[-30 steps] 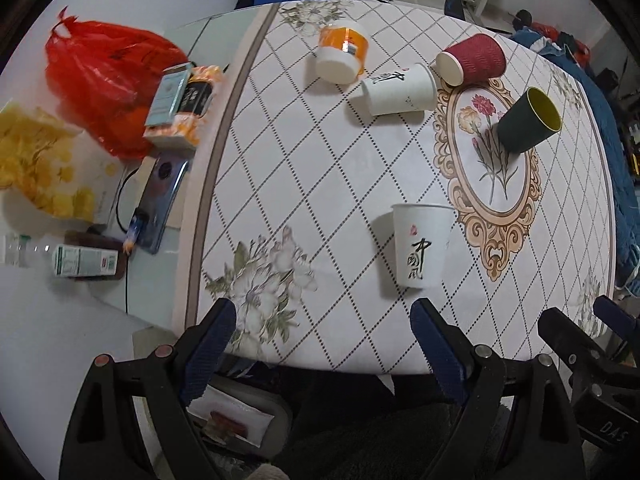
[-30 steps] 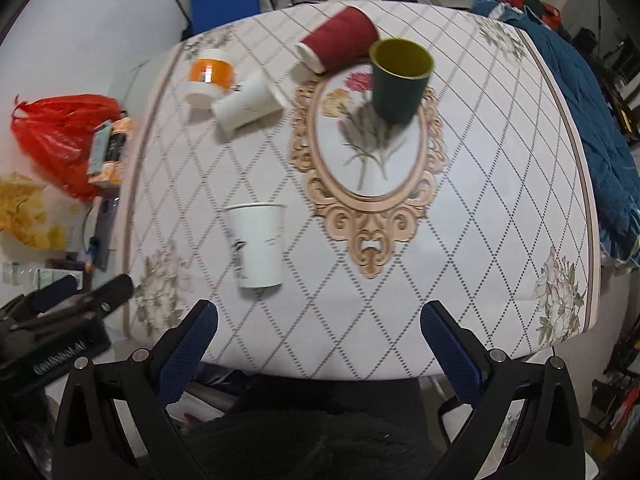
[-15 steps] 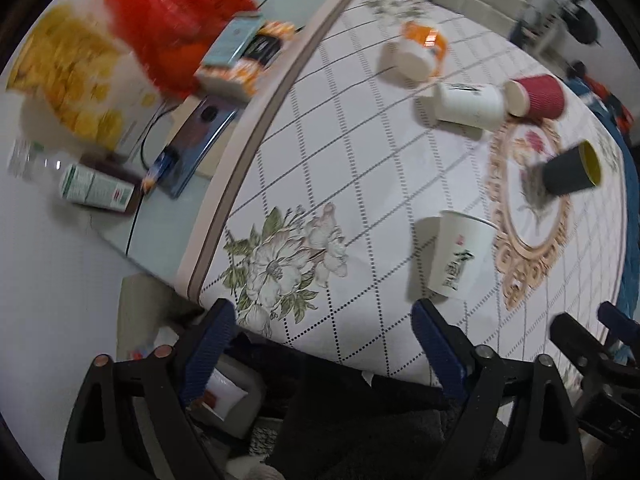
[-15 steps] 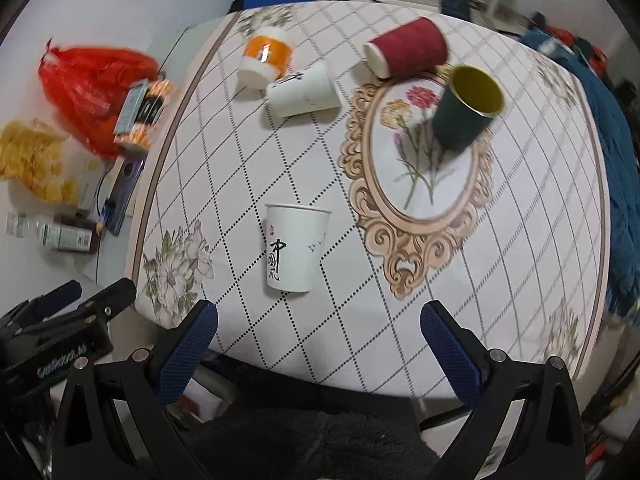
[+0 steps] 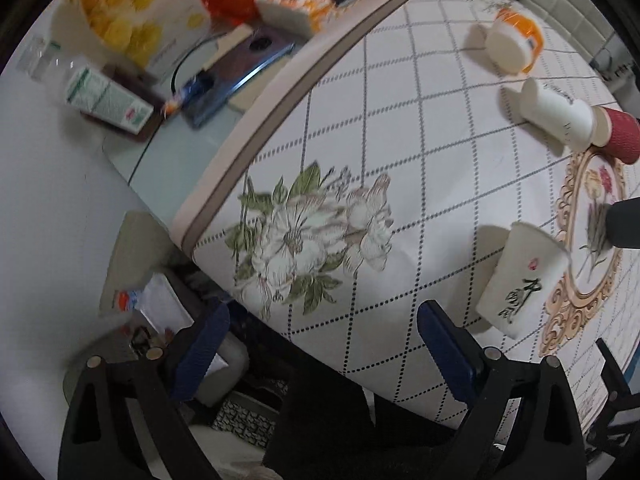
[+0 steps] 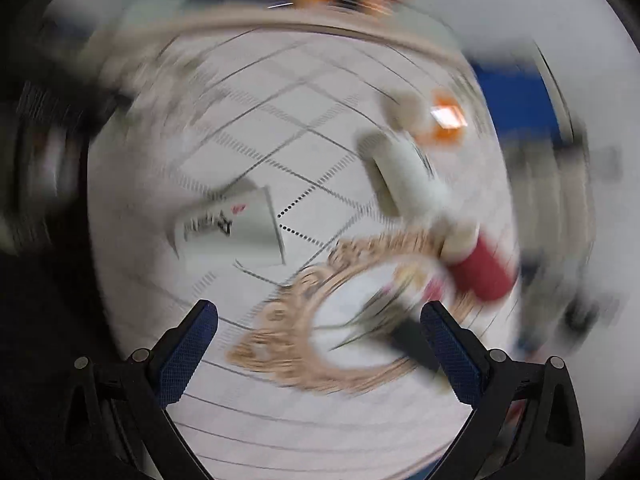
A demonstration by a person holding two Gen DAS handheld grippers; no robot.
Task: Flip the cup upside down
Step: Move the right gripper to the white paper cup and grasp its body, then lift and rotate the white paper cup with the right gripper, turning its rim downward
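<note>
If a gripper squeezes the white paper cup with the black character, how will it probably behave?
The paper cup has thin walls, so a firm squeeze would probably dent it. It looks empty and likely light, so a nudge may slide or tip it on the smooth tablecloth. It tapers, so once on its side it would probably roll in a curve.

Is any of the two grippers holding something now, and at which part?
Nothing is held. The left gripper and the right gripper are both open and empty; the upright white paper cup with black calligraphy stands untouched on the tablecloth.
</note>
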